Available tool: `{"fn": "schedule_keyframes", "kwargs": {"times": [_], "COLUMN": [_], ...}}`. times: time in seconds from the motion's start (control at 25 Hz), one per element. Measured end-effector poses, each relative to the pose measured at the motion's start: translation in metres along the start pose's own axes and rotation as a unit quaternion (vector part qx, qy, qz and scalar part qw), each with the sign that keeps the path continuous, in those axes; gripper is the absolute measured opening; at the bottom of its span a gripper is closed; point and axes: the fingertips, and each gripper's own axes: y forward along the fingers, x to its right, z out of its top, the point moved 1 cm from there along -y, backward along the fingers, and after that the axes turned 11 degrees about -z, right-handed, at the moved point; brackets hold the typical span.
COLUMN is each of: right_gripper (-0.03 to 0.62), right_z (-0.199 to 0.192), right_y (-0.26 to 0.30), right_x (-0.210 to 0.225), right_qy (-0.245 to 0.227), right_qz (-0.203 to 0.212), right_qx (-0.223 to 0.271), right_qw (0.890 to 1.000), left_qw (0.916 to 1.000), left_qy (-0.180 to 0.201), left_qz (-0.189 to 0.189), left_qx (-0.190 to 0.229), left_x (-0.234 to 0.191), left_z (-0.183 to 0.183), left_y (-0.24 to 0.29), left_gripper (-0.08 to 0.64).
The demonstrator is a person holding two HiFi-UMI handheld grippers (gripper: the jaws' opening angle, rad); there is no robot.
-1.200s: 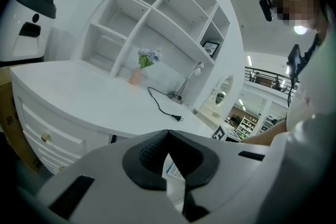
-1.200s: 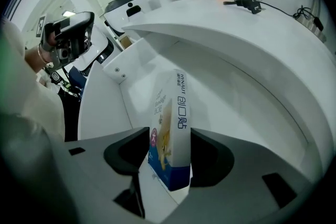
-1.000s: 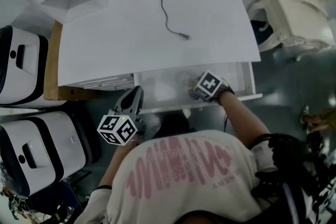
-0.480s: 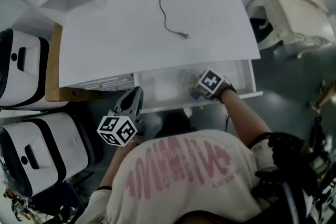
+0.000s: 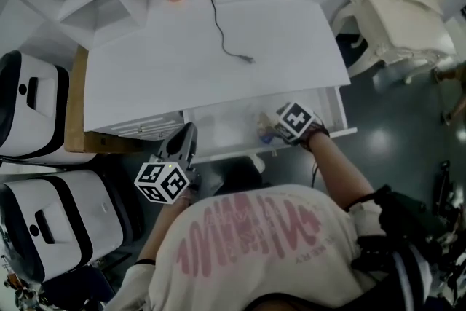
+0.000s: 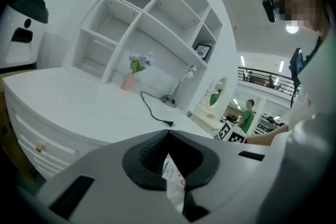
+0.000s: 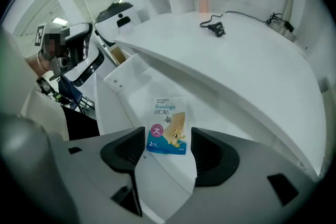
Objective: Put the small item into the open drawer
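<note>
Release looks done: the right hand-held gripper (image 7: pixel 169 157), jaws just spread wide, hangs over the bandage packet (image 7: pixel 168 126) lying loose in the drawer (image 5: pixel 226 124); the left hand-held gripper (image 6: pixel 168 165) pinches a white slip (image 6: pixel 172 176); next, lift clear.

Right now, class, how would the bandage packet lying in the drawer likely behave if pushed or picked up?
The bandage packet looks thin and flat, so probably light and floppy. Its printed face appears glossy, so it may slide across the smooth drawer floor rather than roll or tip.
</note>
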Motion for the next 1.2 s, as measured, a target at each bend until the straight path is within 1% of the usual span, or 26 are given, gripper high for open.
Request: {"fn": "schedule_keyframes", "kwargs": {"times": [0.12,0.24,0.32,0.36,0.4,0.48,0.56,0.64,0.76,0.88,1.04,1.12,1.2], "right_gripper": [0.282,0.244,0.218,0.191,0.181,0.181,0.175,0.17,0.15,0.135,0.081,0.066,0.059], "right_z": [0.013,0.021,0.02,0.018,0.017,0.012,0.007,0.0,-0.01,-0.015,-0.021,-0.025,-0.031], "right_y": [-0.029,-0.064,-0.087,-0.098,-0.109,-0.129,-0.147,-0.164,-0.189,-0.212,-0.24,-0.251,-0.262], "right_x": [0.012,0.013,0.013,0.013,0.011,0.006,0.0,-0.008,-0.019,-0.033,-0.054,-0.063,-0.066], "right_qy": [0.044,0.102,0.147,0.171,0.194,0.237,0.268,0.284,0.295,0.291,0.279,0.282,0.285], "right_qz": [-0.042,-0.062,-0.073,-0.078,-0.081,-0.082,-0.083,-0.088,-0.098,-0.098,-0.106,-0.106,-0.121], "right_qx": [0.069,0.132,0.169,0.188,0.206,0.238,0.263,0.282,0.313,0.348,0.386,0.405,0.419], "right_qw": [0.996,0.984,0.972,0.964,0.956,0.938,0.923,0.912,0.898,0.886,0.873,0.863,0.854], "left_qw": [0.9999,0.9998,0.9996,0.9994,0.9993,0.9989,0.9986,0.9986,0.998,0.9966,0.9944,0.9935,0.9929], "left_qy": [0.005,0.005,0.007,0.007,0.007,0.009,0.014,0.018,0.023,0.036,0.05,0.059,0.064], "left_qz": [-0.01,-0.019,-0.027,-0.031,-0.035,-0.044,-0.045,-0.042,-0.043,-0.058,-0.081,-0.086,-0.085], "left_qx": [-0.002,0.002,0.007,0.01,0.013,0.017,0.022,0.028,0.039,0.047,0.044,0.047,0.055], "left_x": [0.01,0.023,0.034,0.039,0.045,0.055,0.064,0.072,0.087,0.107,0.135,0.144,0.15], "left_z": [0.002,0.005,0.007,0.008,0.008,0.009,0.011,0.014,0.017,0.02,0.019,0.019,0.021], "left_y": [0.002,0.001,0.001,0.0,-0.002,-0.007,-0.014,-0.022,-0.032,-0.039,-0.048,-0.054,-0.061], "left_gripper": [0.029,0.029,0.029,0.029,0.029,0.029,0.029,0.029,0.029,0.029,0.029,0.029,0.029]}}
